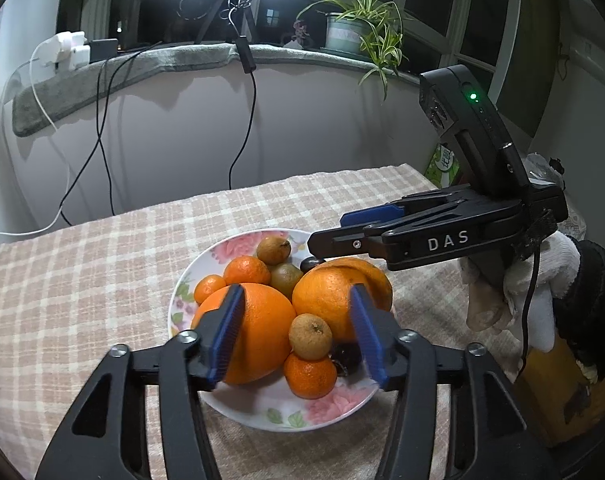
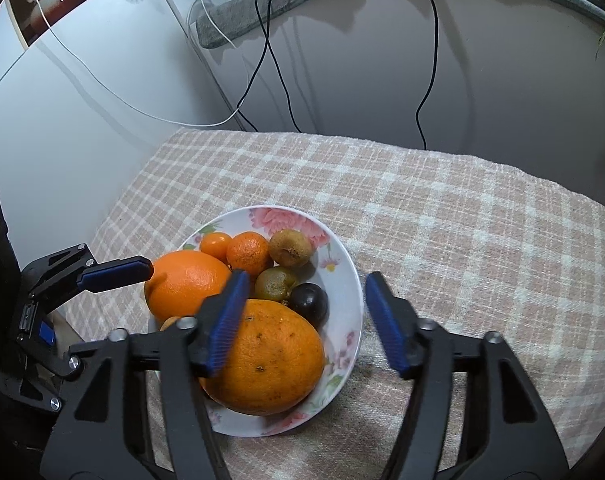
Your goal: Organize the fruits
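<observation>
A floral white plate (image 1: pixel 258 408) (image 2: pixel 348 280) on the checked tablecloth holds two big oranges (image 1: pixel 258 328) (image 2: pixel 270 360), small tangerines (image 1: pixel 246 270) (image 2: pixel 248 252), brown-green round fruits (image 1: pixel 310 336) (image 2: pixel 290 248) and a dark plum (image 2: pixel 308 302). My left gripper (image 1: pixel 296 332) is open just above the near side of the plate, its jaws either side of the fruit between the two oranges. My right gripper (image 2: pixel 304 322) is open over the plate's right side, holding nothing; in the left wrist view (image 1: pixel 330 232) it reaches in from the right above the far orange.
The checked tablecloth (image 2: pixel 462 240) covers the table up to a white wall with hanging cables (image 1: pixel 102 140). A sill above carries a potted plant (image 1: pixel 354 28), chargers and a tripod. A green packet (image 1: pixel 442 164) stands at the table's far right.
</observation>
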`<act>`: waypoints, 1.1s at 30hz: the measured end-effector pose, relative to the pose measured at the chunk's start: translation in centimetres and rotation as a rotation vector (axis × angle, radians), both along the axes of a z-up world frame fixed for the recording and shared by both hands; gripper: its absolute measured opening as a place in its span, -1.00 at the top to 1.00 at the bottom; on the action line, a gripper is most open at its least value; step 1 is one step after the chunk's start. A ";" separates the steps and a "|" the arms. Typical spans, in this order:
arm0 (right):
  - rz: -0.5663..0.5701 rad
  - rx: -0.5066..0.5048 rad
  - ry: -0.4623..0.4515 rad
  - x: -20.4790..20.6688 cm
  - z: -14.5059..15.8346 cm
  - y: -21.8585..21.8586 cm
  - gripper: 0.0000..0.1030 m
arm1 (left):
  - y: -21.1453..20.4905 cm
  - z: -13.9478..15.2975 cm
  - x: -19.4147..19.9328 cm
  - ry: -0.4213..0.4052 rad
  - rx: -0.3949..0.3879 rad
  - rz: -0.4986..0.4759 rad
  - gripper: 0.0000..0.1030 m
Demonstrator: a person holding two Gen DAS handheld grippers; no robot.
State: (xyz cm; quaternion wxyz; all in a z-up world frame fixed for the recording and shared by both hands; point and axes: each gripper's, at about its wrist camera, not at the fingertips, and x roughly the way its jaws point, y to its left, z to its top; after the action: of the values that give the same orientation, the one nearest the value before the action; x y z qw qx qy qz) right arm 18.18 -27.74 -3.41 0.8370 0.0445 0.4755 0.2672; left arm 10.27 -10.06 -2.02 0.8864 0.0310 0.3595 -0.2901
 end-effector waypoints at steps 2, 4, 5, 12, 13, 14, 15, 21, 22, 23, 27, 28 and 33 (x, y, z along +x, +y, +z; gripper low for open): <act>-0.001 0.001 -0.005 -0.1 0.1 0.0 -0.36 | 0.0 0.1 0.0 -0.004 0.006 0.006 -0.32; -0.003 -0.008 -0.009 -0.1 0.2 0.0 -0.47 | 0.0 0.1 -0.1 -0.006 0.014 0.015 -0.44; -0.003 -0.013 -0.013 -0.2 0.2 0.1 -0.52 | 0.0 0.1 0.0 -0.005 0.020 0.018 -0.49; -0.018 -0.019 -0.036 -0.4 0.7 0.0 -0.55 | 0.3 -0.2 0.2 0.012 0.028 0.048 -0.56; -0.023 -0.017 -0.040 -0.5 0.7 -0.1 -0.55 | 0.4 -0.3 0.2 0.014 0.025 0.053 -0.56; -0.028 -0.012 -0.045 -0.6 0.8 -0.2 -0.56 | 0.6 -0.3 0.2 0.015 0.019 0.062 -0.56; -0.033 -0.007 -0.049 -0.7 1.0 -0.4 -0.56 | 0.8 -0.3 0.2 0.018 0.011 0.068 -0.56; -0.056 0.002 -0.069 -1.4 1.5 -0.7 -0.56 | 1.5 -0.7 0.0 0.021 0.006 0.097 -0.56; -0.060 0.001 -0.074 -1.6 1.6 -0.7 -0.56 | 1.8 -0.7 -0.1 0.021 0.000 0.102 -0.56; -0.064 0.000 -0.081 -1.8 1.7 -0.7 -0.56 | 1.9 -0.7 -0.1 0.021 -0.003 0.106 -0.56; -0.071 0.000 -0.105 -2.6 2.1 -0.6 -0.56 | 2.7 -0.6 -0.3 0.014 -0.029 0.140 -0.56; -0.075 0.002 -0.112 -2.8 2.3 -0.5 -0.56 | 2.9 -0.5 -0.4 0.010 -0.036 0.147 -0.56; -0.097 0.006 -0.157 -4.2 2.7 -0.2 -0.56 | 3.5 -0.4 -0.9 -0.038 -0.042 0.170 -0.57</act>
State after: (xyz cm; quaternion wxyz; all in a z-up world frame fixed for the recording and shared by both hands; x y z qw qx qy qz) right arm 14.00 -27.92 -0.69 0.8835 0.0488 0.4049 0.2306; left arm 9.36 -6.60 -2.41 0.9149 -0.0127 0.3379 -0.2204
